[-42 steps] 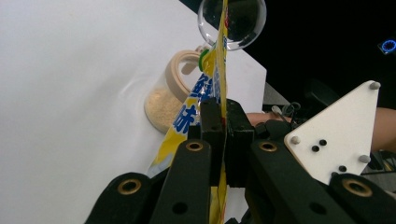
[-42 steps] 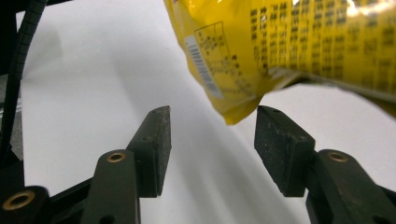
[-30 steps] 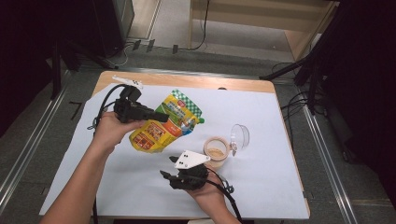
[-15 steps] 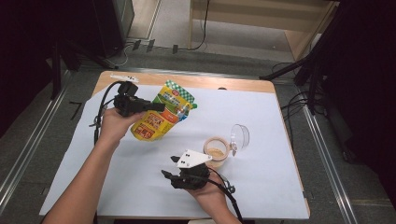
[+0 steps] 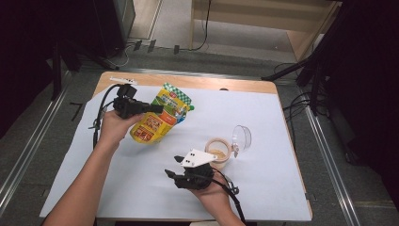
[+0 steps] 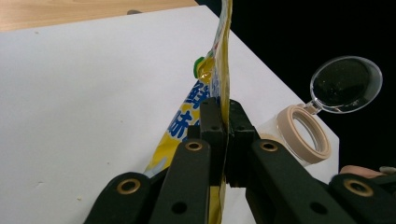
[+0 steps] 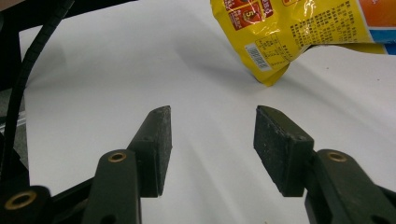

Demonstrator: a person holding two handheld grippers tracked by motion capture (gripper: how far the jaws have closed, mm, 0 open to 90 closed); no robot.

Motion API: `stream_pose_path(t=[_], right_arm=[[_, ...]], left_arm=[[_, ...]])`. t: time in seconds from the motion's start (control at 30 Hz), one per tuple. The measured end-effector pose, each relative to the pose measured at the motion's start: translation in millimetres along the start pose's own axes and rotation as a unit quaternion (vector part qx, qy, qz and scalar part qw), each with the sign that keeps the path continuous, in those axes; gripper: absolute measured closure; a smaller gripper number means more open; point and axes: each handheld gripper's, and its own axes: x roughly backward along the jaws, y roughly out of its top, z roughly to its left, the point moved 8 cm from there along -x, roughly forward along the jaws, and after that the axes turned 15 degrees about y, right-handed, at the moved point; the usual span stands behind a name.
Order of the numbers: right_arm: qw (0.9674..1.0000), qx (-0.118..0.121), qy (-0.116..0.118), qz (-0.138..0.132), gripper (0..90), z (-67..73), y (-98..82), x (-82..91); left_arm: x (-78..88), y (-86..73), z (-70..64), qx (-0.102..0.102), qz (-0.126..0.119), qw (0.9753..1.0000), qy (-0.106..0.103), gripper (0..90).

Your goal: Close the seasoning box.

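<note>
Left hand-held gripper (image 5: 157,109) is clamped on the edge of the yellow snack pouch (image 5: 160,120); in the left gripper view its jaws are pressed together w/ the pouch (image 6: 219,79) pinched between them, edge-on and running up to 12 o'clock. In the high view the pouch sits at approx 10 o'clock of the white sheet (image 5: 282,188), green top pointing toward 1 o'clock, low end near or on the sheet; can't tell which.

Right hand-held gripper (image 5: 170,167) is at approx 6 o'clock on the surface, pointing toward 9 o'clock, jaws apart w/ nothing between them. In the right gripper view the gripper (image 7: 212,149) shows bare white sheet in the gap; the pouch's bottom corner (image 7: 280,42) hangs at 1 o'clock, well apart from the pads.

Small jar (image 5: 219,151) w/ tan rim stands just beside the right gripper's grey plate, at its 2 o'clock; its clear hinged lid (image 5: 241,136) is flipped open toward 2 o'clock. Jar (image 6: 299,135) and lid (image 6: 346,84) also show at 3 o'clock in the left gripper view.
</note>
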Motion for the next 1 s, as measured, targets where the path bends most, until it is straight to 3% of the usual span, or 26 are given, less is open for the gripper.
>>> stream_pose_path(t=[0.23, 0.5, 0.73, 1.0], right_arm=[[1.0, 0.0, 0.001, 0.002, 48.1, 0.1, -0.4, -1.0], [1.0, 0.002, 0.001, 0.0, 48.1, -0.7, 1.5, -0.2], [1.0, 0.005, 0.005, 0.002, 48.1, -0.1, 3.3, -2.2], [1.0, 0.007, 0.006, 0.0, 48.1, -1.1, 5.8, -1.5]], left_arm=[[5.5, -3.4, -0.4, -0.017, 0.004, 0.9998, 0.004, 88.9], [17.1, -9.3, 6.3, -0.012, 0.001, 0.9999, 0.008, 87.4], [28.6, -19.5, 7.8, -0.021, 0.0, 0.9998, 0.004, 90.0], [43.3, -32.9, 14.4, -0.017, -0.001, 0.9996, 0.021, 89.7]])
